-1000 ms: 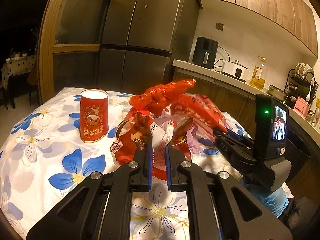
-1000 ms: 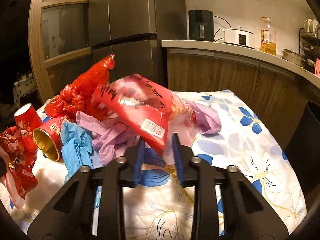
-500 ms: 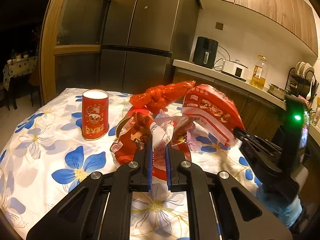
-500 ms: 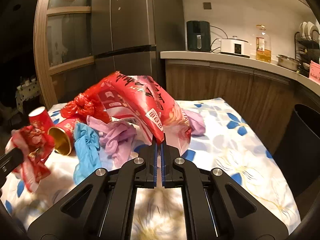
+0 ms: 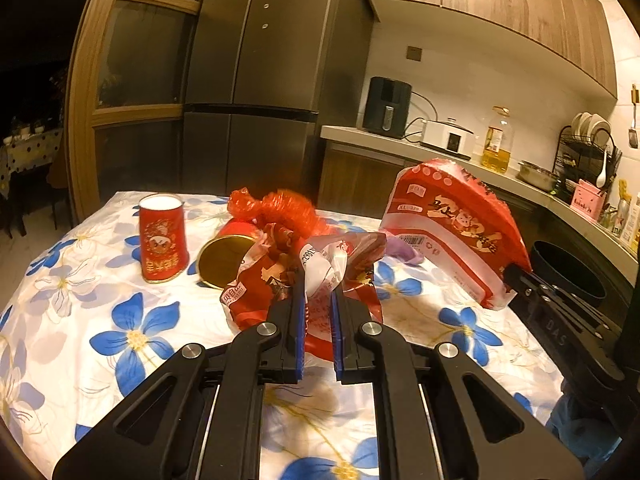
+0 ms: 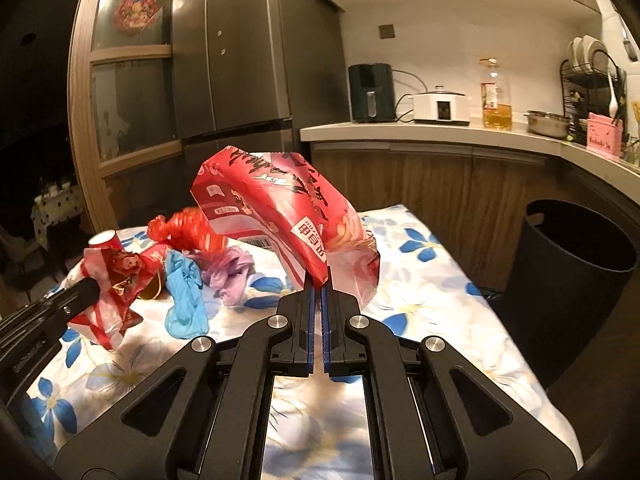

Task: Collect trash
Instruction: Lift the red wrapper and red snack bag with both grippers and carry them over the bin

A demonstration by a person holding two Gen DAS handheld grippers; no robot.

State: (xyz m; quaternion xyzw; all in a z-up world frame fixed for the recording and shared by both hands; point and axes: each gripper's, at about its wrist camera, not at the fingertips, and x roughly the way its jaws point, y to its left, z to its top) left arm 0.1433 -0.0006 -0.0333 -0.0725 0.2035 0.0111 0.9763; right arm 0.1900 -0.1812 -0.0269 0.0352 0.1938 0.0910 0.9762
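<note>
My left gripper (image 5: 317, 300) is shut on a crumpled red and white snack wrapper (image 5: 320, 272) and holds it above the flowered tablecloth (image 5: 120, 320); the wrapper also shows in the right wrist view (image 6: 114, 280). My right gripper (image 6: 317, 284) is shut on a large red printed plastic bag (image 6: 276, 208) and holds it up in the air; the bag shows at the right in the left wrist view (image 5: 452, 232). A black trash bin (image 6: 576, 280) stands beside the table's right edge.
On the table lie a red paper cup (image 5: 163, 236) upright, a red cup on its side (image 5: 230, 256), a knotted red plastic bag (image 5: 276, 208), a blue glove (image 6: 186, 292) and a purple glove (image 6: 230, 276). A kitchen counter (image 6: 440, 132) and fridge (image 5: 260, 80) stand behind.
My right gripper closed on the large red bag and lifted it up and toward the right, off the pile. My left gripper kept its hold on the wrapper and rose slightly.
</note>
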